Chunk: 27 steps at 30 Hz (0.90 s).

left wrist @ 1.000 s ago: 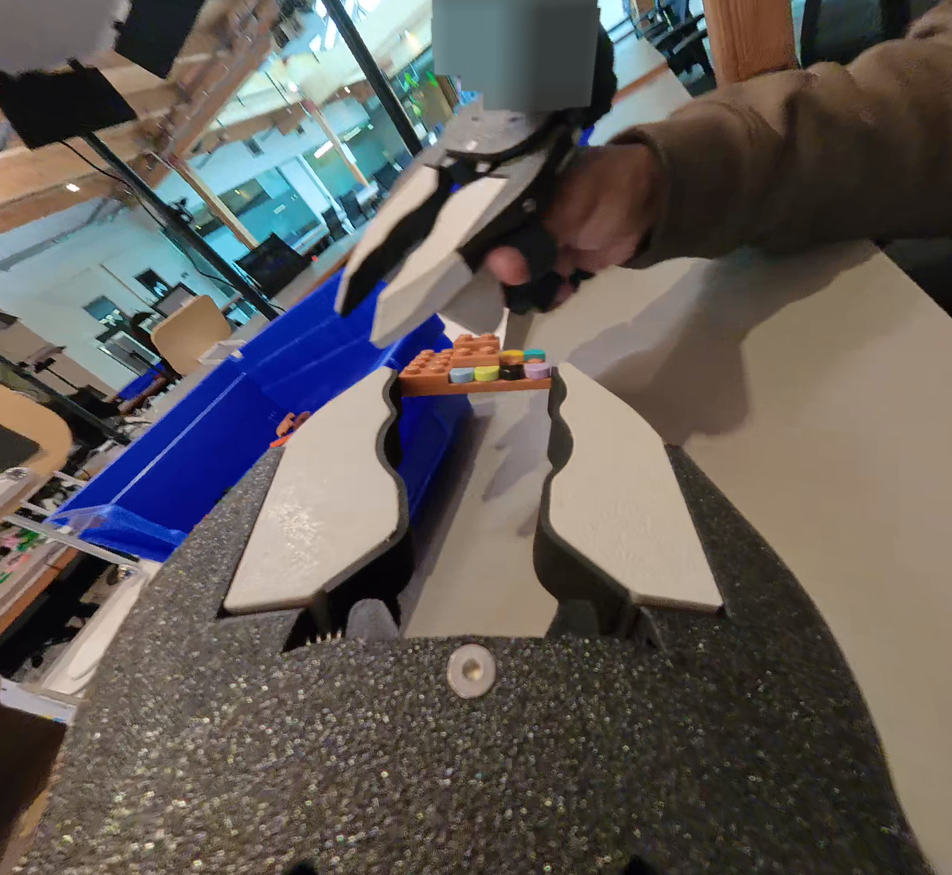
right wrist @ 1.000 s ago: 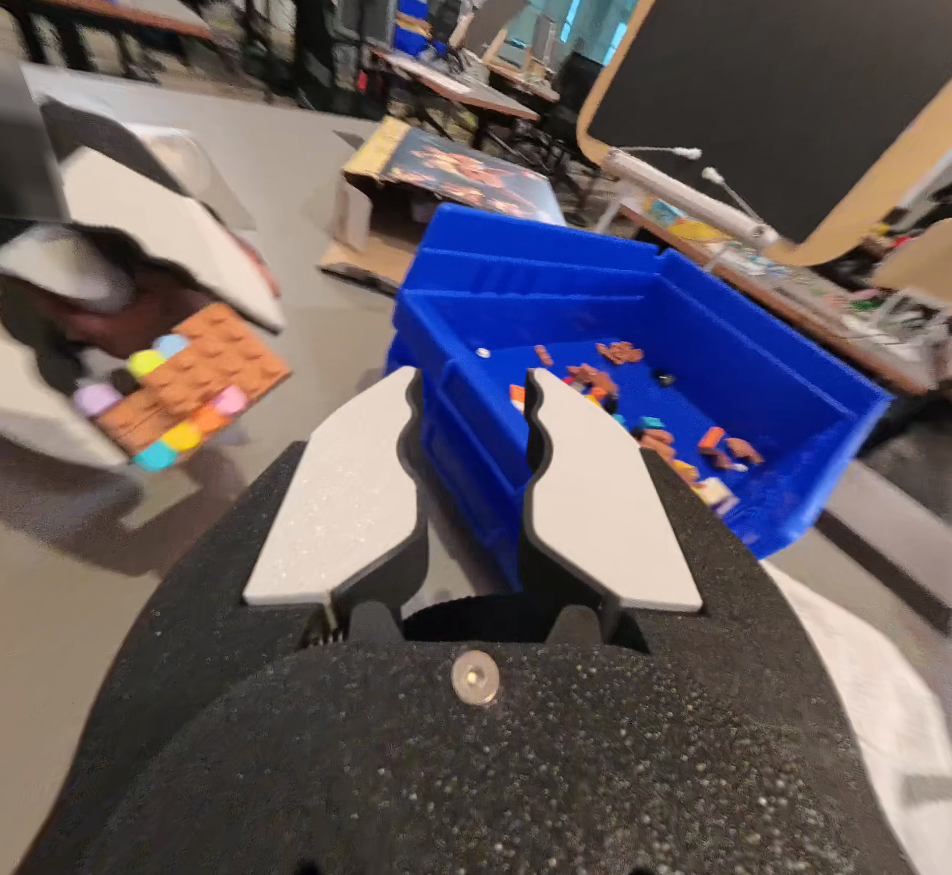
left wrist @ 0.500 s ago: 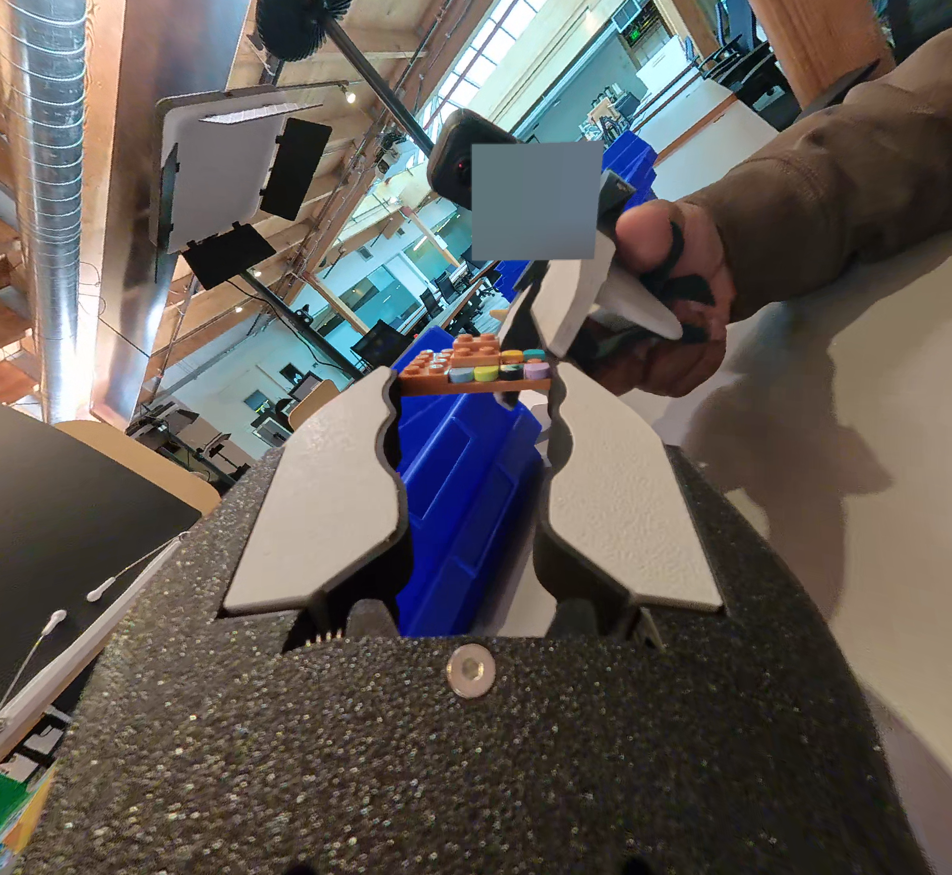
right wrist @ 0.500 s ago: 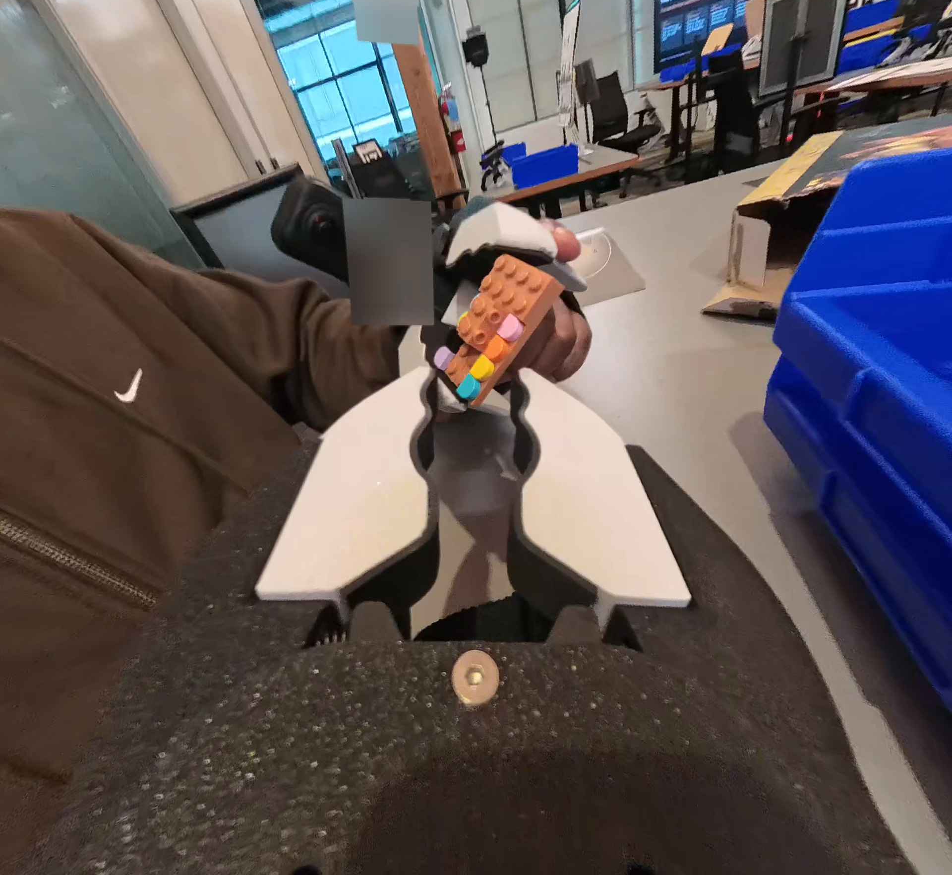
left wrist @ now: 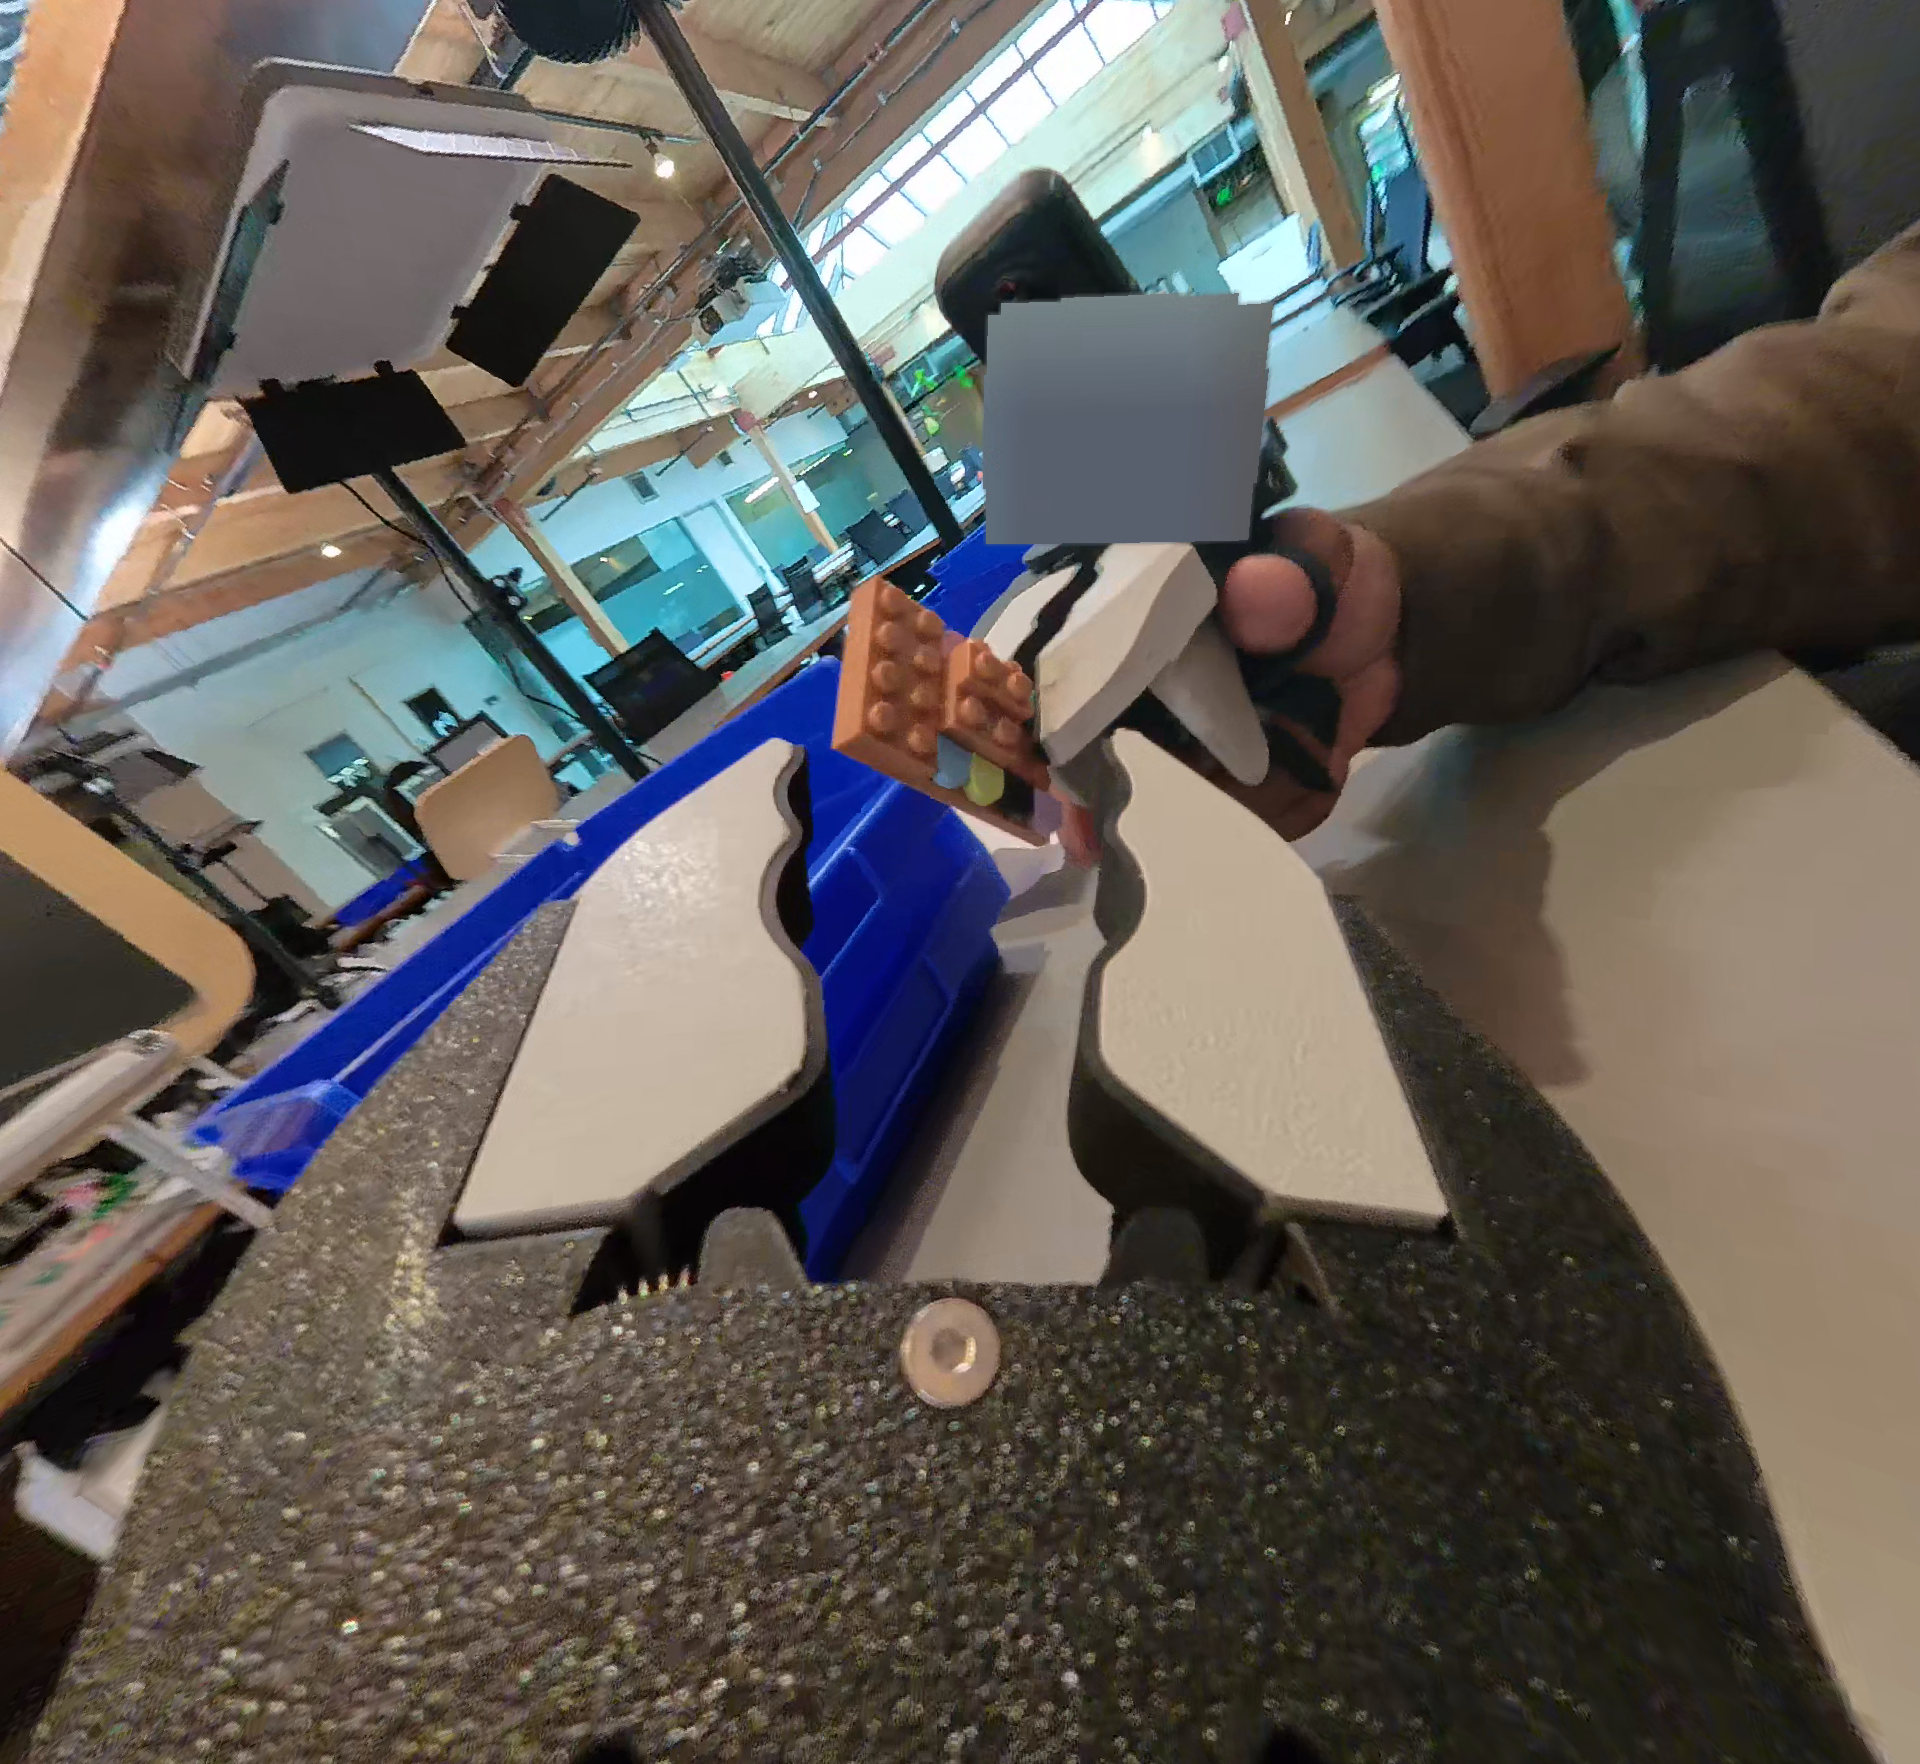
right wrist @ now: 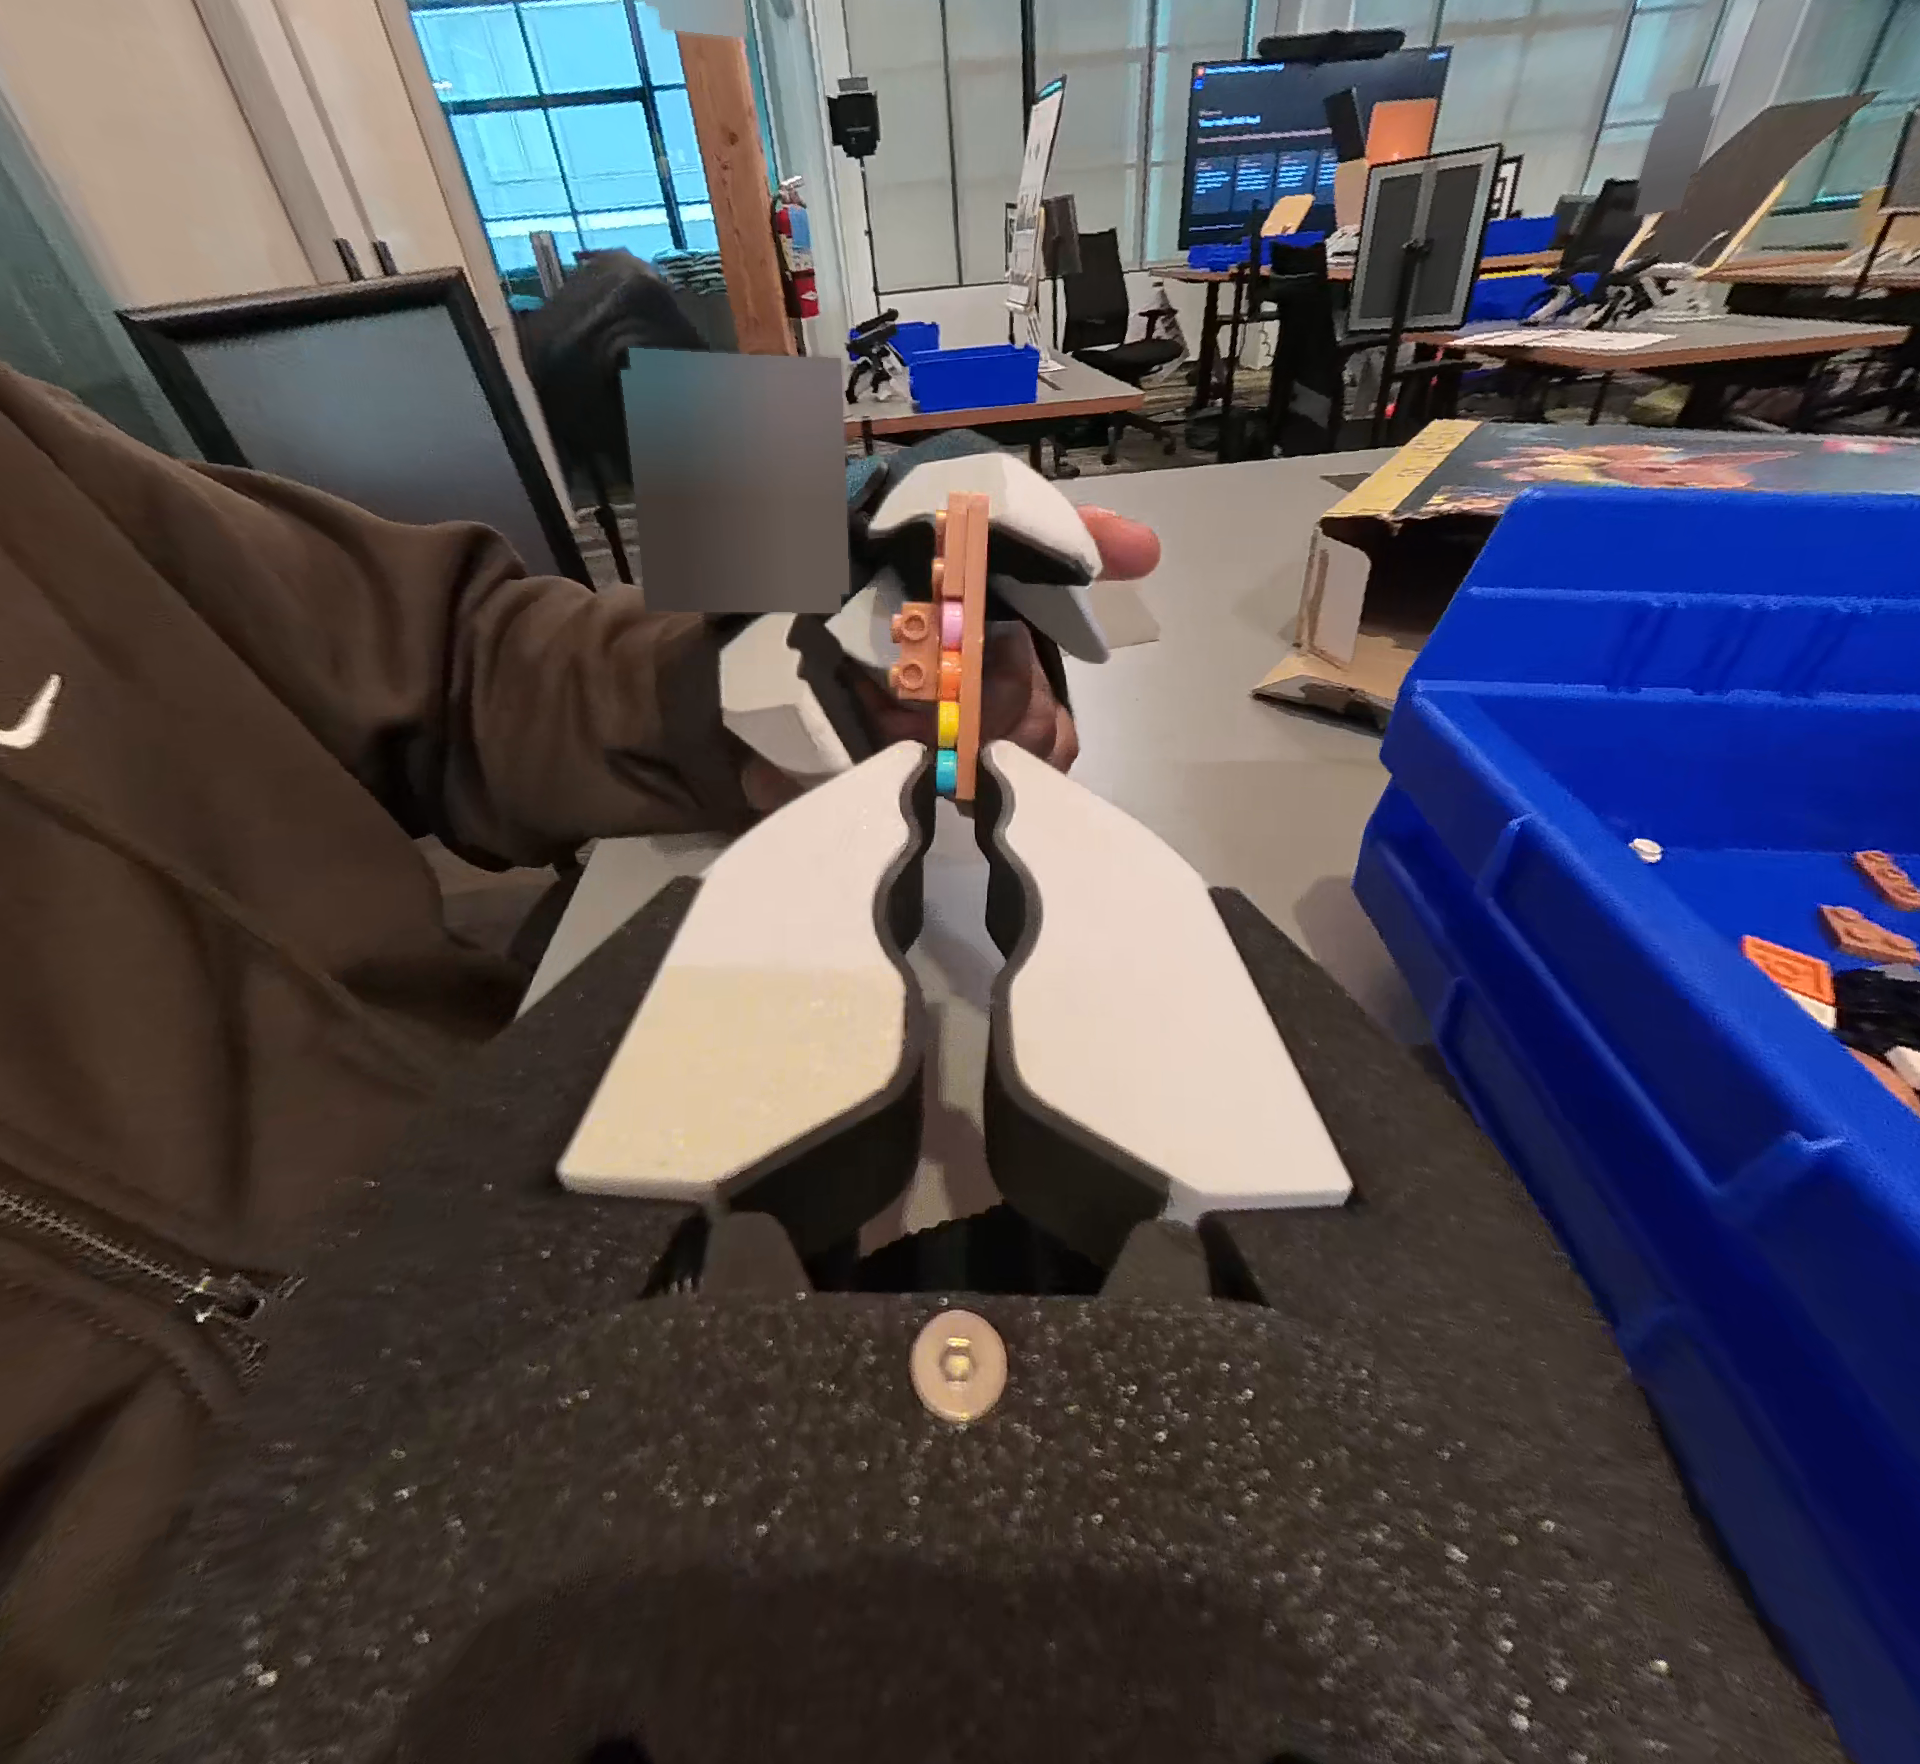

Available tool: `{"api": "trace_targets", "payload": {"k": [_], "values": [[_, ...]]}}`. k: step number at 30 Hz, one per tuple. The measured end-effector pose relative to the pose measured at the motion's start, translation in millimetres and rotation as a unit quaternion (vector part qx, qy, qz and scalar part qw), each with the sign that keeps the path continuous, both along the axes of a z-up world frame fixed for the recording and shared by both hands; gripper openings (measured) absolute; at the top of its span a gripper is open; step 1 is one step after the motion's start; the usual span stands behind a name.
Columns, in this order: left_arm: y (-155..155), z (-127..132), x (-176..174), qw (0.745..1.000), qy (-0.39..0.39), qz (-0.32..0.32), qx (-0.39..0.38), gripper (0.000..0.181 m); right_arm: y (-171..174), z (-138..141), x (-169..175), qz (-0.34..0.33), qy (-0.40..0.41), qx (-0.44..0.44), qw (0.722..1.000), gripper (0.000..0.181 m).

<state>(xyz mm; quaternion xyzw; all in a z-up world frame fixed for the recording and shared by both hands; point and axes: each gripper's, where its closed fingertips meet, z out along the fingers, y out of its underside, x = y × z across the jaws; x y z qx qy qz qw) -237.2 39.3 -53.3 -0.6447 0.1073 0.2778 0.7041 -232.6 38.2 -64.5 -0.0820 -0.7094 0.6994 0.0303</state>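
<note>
A brown studded plate (right wrist: 971,634), with a small orange brick and several coloured round studs on it, is held edge-on in the air. My right gripper (right wrist: 954,769) is shut on its lower edge. In the left wrist view the plate (left wrist: 914,686) hangs tilted just ahead of my left gripper (left wrist: 956,758). The left gripper is open and the plate's lower corner is close to its right fingertip. The right gripper (left wrist: 1081,675) grips the plate from the right there. The left gripper's fingers (right wrist: 1023,519) stand spread on either side of the plate.
A blue bin (right wrist: 1621,779) with loose bricks (right wrist: 1860,956) sits on the grey table (right wrist: 1195,758) to the right; it also shows in the left wrist view (left wrist: 894,945). A torn cardboard box (right wrist: 1351,613) lies behind it. A person's brown sleeves hold both grippers. Both grippers' tips are close together, under 4 cm apart.
My right gripper has closed on the plate's edge. My left gripper has opened and let go of it. The plate has turned from flat to tilted in the left wrist view.
</note>
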Motion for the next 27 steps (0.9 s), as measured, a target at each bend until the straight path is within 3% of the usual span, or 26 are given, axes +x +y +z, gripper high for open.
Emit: {"api": "trace_targets", "payload": {"k": [4,8,12,18,27], "values": [[-2,2,-3,0.999,-0.044,-0.018,0.01,0.052,-2,-5,0,-0.005,0.017,0.018,1.0,0.006],[1,-5,1,0.999,-0.039,-0.027,-0.014,0.045,-5,-16,2,-0.013,0.062,0.068,0.996,0.006],[6,-17,7,0.997,-0.039,-0.037,-0.054,0.03,-6,-22,2,-0.019,0.089,0.096,0.991,0.006],[6,-22,5,0.993,-0.085,-0.043,-0.076,0.022,-2,-19,-4,-0.041,0.106,0.096,0.989,0.007],[6,-19,6,0.981,-0.168,-0.085,-0.047,0.016,0,-11,-10,-0.084,0.163,0.093,0.979,0.01]]}}
